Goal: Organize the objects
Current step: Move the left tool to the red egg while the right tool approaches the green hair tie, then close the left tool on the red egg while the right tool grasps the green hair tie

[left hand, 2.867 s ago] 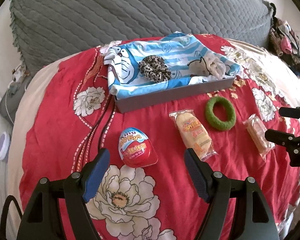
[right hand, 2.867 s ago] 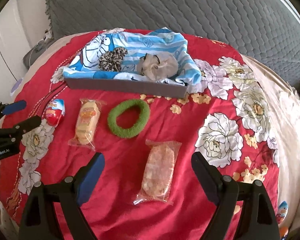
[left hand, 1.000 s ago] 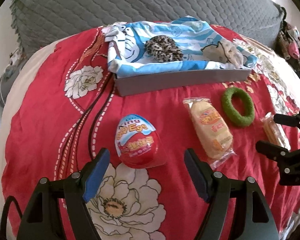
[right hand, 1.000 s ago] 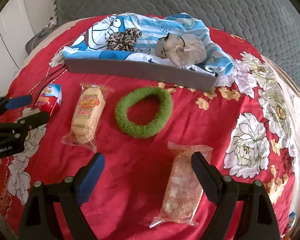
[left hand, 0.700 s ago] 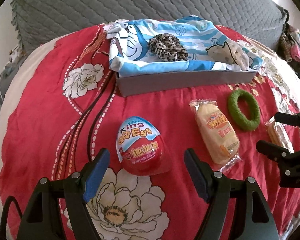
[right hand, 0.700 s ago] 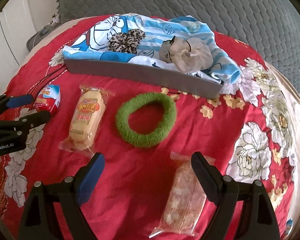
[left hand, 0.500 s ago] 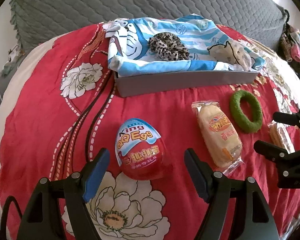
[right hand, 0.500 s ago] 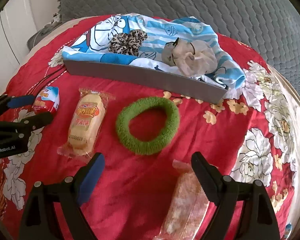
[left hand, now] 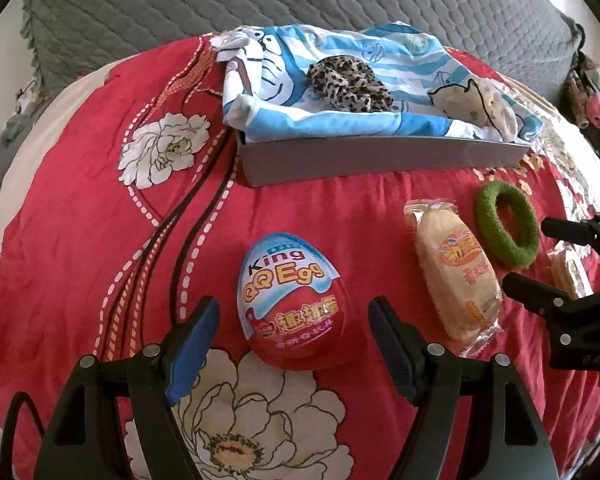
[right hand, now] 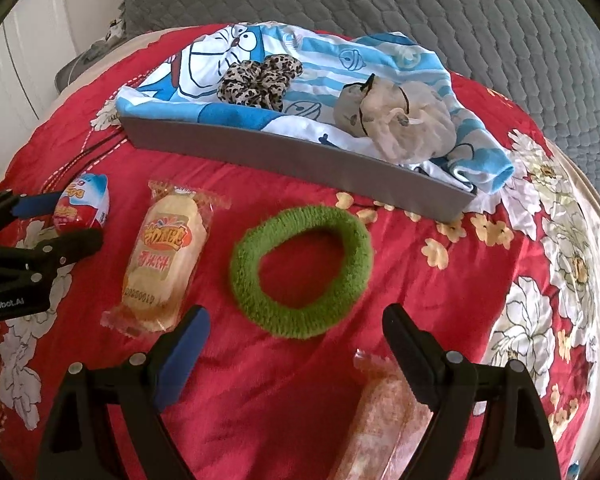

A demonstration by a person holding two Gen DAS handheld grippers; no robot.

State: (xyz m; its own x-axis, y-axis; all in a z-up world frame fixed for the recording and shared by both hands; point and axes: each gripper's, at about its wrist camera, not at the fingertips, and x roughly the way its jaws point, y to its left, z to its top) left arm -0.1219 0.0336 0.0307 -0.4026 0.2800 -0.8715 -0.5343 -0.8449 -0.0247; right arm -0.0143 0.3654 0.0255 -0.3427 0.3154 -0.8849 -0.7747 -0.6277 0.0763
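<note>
Here the left gripper [left hand: 292, 320] is hovering wide open, straddling the toy egg [left hand: 292, 304] on the red bedspread [left hand: 80, 240]; the right gripper [right hand: 296, 330], equally wide, is nearing the green scrunchie [right hand: 300, 272]. Centring before closing is advisable.
</note>
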